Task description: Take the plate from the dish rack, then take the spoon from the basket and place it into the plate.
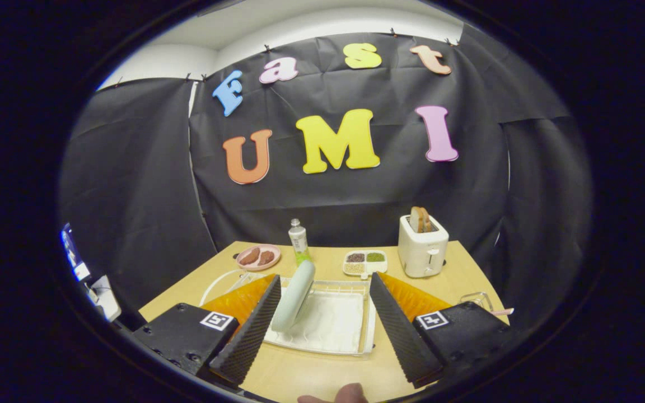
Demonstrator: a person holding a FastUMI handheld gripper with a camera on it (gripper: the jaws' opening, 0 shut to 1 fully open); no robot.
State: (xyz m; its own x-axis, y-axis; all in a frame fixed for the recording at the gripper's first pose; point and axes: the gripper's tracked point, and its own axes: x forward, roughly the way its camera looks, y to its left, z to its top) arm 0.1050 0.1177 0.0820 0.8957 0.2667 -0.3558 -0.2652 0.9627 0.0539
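Step one is what's happening here: the gripper (pixel 322 324) is hanging over the dish rack (pixel 331 324) with its fingers spread wide, holding nothing. The plate (pixel 294 296) is standing on edge in the rack, nearer the left finger (not touching, I think). Next it's needing to centre and close on the rim.

Hand-held gripper (pixel 322 313) spread wide — both ribbed fingers (pixel 249 330) apart, nothing clamped, fingertip (pixel 349 393) beneath.

Black-draped booth wall (pixel 132 184), wooden table (pixel 322 375)
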